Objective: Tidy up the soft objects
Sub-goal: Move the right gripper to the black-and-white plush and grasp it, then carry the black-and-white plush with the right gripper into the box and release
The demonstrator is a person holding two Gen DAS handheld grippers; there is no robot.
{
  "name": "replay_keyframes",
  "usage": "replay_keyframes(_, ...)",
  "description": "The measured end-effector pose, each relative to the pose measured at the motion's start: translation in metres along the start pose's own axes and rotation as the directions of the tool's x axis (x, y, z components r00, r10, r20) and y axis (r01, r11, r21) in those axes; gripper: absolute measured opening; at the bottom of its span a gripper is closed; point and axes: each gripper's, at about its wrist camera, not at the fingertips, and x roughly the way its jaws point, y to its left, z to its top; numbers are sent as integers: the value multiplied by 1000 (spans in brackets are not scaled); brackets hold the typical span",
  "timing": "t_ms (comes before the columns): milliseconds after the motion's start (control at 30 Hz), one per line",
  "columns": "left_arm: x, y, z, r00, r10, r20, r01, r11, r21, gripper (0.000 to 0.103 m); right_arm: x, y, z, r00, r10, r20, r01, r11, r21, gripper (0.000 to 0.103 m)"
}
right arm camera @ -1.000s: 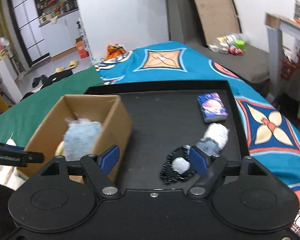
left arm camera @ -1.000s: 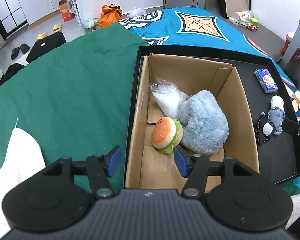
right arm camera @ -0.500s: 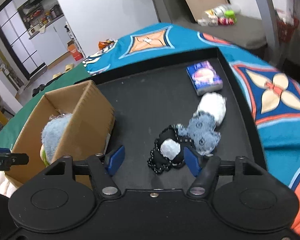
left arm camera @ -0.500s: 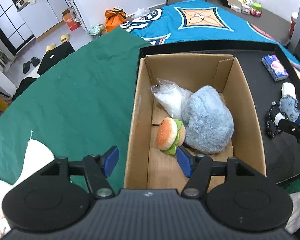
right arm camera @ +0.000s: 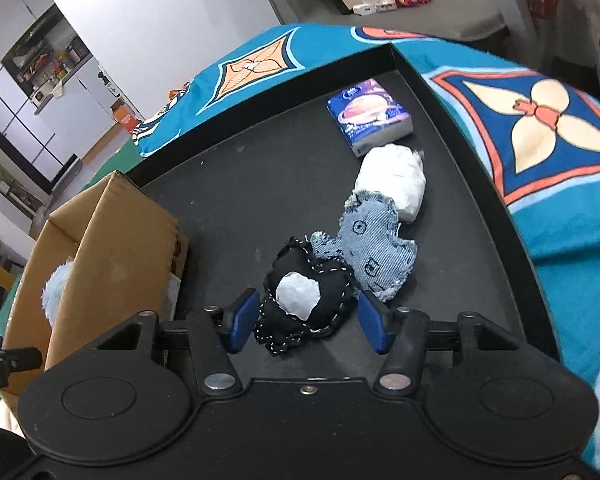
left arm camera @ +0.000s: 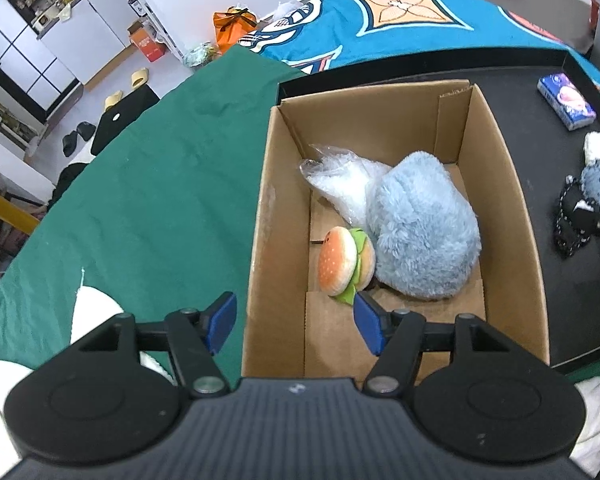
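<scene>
An open cardboard box (left arm camera: 508, 208) holds a fluffy blue plush (left arm camera: 424, 232), a burger plush (left arm camera: 340, 264) and a clear plastic bag (left arm camera: 340, 184). My left gripper (left arm camera: 294, 314) is open above the box's near left wall, one fingertip on each side, with nothing held. On the black tray (right arm camera: 236, 200) lies a black stitched pouch with a white patch (right arm camera: 300, 300), touching a denim soft piece (right arm camera: 376, 240) and a white bundle (right arm camera: 396, 180). My right gripper (right arm camera: 306, 322) straddles the black pouch. Its jaws are closing and the pads are still clear of the pouch.
A blue tissue pack (right arm camera: 368, 112) lies at the tray's far side. The box (right arm camera: 100, 248) stands on the tray's left part. Green cloth (left arm camera: 140, 200) and a teal patterned cover (right arm camera: 560, 128) lie under and around the tray. White fabric (left arm camera: 92, 308) sits near the left gripper.
My right gripper has dropped down to the black pouch, now between its fingers, and its jaws have narrowed. The left gripper has drifted slightly and rolled over the box's near end.
</scene>
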Motion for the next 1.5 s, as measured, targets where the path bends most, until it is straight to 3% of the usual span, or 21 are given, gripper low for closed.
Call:
replay_keyframes(333,0,-5,0,1000,30,2,-30,999,20,63,10,0,1,1000,28,11,-28,1000,-8,54)
replay_keyframes(467,-1,-7,-2,1000,29,6,-30,999,22,63,10,7,-1,1000,-21,17,23,996,-82,31)
replay_keyframes(767,-8,1,-5,999,12,30,-12,1000,-5,63,0,6,0,1000,0,-4,-1,999,-51,21)
replay_keyframes(833,-10,1,-6,999,11,36,-11,1000,-4,63,-5,4,1,1000,7,2,-7,999,-41,13)
replay_keyframes(1500,-26,19,-14,994,-51,94,56,997,-51,63,-43,18,1,998,-5,58,10,996,-85,13)
